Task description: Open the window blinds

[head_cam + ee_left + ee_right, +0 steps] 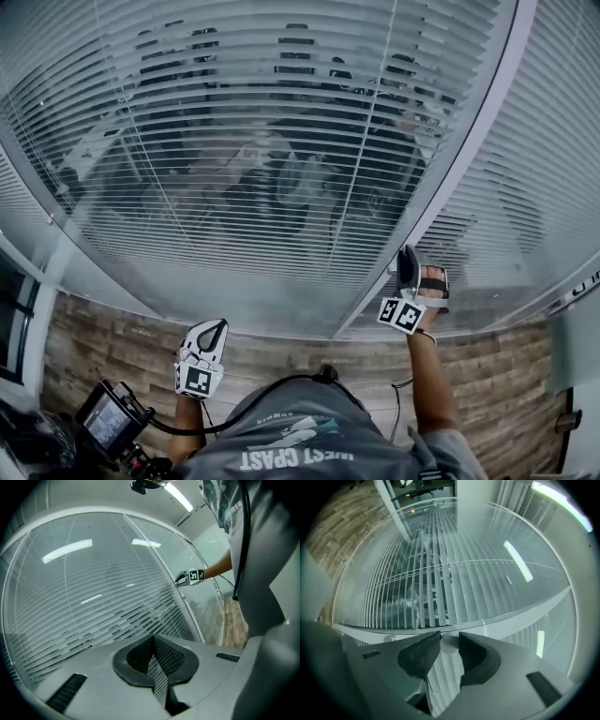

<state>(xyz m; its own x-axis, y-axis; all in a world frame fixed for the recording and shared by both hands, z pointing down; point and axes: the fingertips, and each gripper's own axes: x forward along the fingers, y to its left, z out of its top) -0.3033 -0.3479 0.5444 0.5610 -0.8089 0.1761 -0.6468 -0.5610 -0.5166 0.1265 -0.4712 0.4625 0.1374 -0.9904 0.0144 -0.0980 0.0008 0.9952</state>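
White horizontal blinds hang behind glass, their slats tilted partly open so dark shapes show through. A white frame bar runs down the glass on the right. My right gripper is raised against that bar. In the right gripper view its jaws are shut on a small white round knob at the frame bar, with the slats beyond. My left gripper hangs low by the person's body. Its jaws are shut with nothing between them, away from the blinds.
Wood-plank floor runs along the foot of the glass. A small camera unit with a black cable sits at the lower left by the person's grey shirt. More blinds cover the pane right of the bar.
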